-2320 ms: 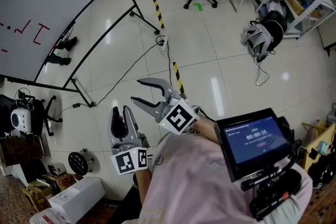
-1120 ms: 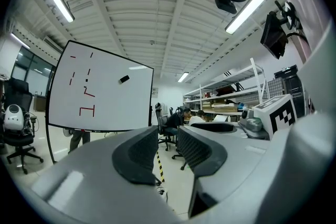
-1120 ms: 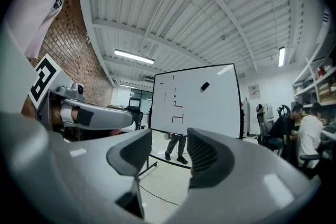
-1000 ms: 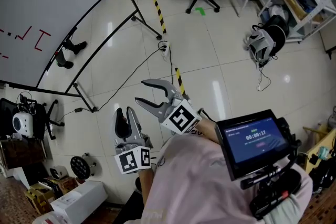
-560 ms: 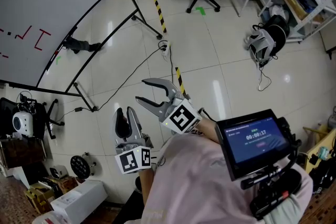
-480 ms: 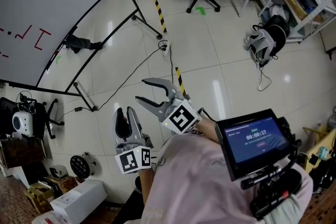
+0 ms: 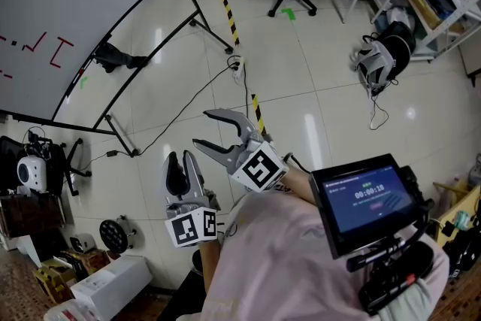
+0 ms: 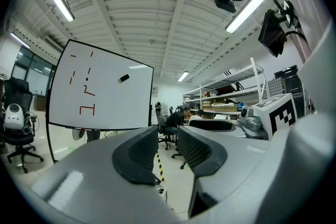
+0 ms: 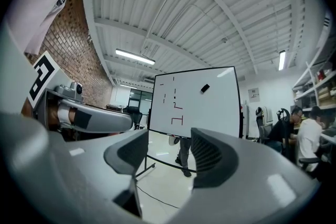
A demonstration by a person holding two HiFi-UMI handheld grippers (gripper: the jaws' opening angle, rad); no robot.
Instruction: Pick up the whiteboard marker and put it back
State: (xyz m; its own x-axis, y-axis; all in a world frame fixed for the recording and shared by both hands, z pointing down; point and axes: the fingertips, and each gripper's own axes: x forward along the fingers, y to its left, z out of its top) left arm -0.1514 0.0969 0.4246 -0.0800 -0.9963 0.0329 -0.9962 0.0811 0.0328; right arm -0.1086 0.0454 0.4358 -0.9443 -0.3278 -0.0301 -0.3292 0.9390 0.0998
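Evidently no marker shows; presumably it lies by the whiteboard [image 7: 75,4], far left. The left tongs [image 7: 179,158] are closed and empty; the right tongs [image 7: 199,129], also empty, have just been opening. Likely light, stiff, slick: pinch mid-barrel.

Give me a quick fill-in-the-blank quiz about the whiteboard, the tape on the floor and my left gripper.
1. The marks drawn on the whiteboard are ____ in colour.
2. The floor tape is striped yellow and ____.
3. The left hand-held gripper has its jaws ____, with nothing between them.
Missing words: red; black; shut.
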